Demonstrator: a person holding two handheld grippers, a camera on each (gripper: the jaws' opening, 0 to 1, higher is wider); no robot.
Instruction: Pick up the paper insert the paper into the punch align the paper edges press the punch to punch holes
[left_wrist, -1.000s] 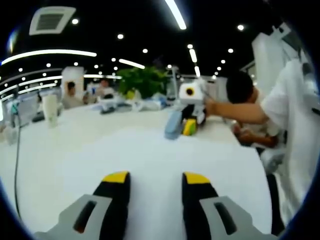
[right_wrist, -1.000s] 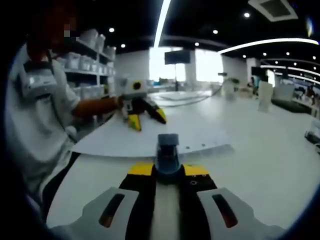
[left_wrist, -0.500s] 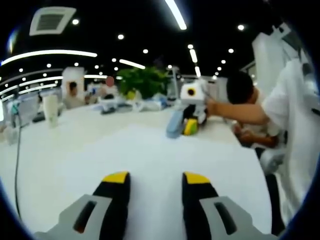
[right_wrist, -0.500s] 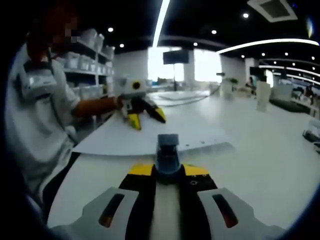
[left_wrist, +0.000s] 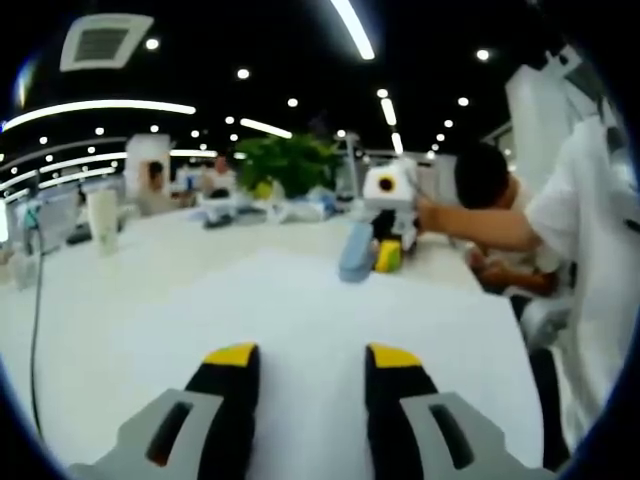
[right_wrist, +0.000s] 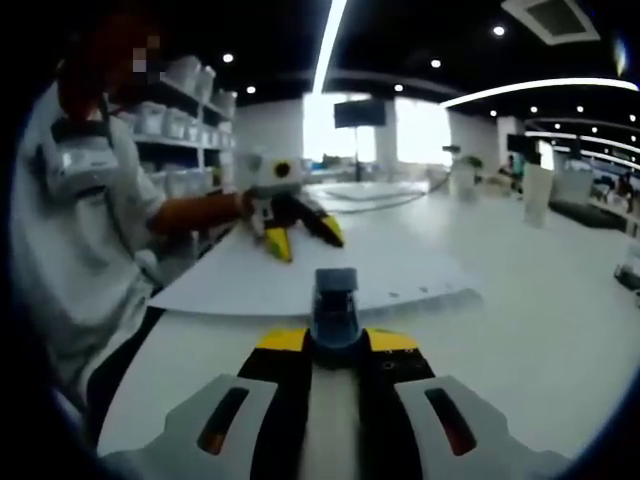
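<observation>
In the left gripper view, the left gripper (left_wrist: 310, 365) hangs wide open and empty over the flat paper (left_wrist: 300, 310).

In the right gripper view, the right gripper (right_wrist: 336, 340) clamps the blue punch (right_wrist: 335, 305) at the paper's holed edge (right_wrist: 400, 298). The sheet looks light and floppy; best pinched at an edge.

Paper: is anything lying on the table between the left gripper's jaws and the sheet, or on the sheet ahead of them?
Nothing visible does. In the left gripper view the left gripper stands open over the paper, bare up to its far edge, where the right gripper holds the blue punch.
</observation>
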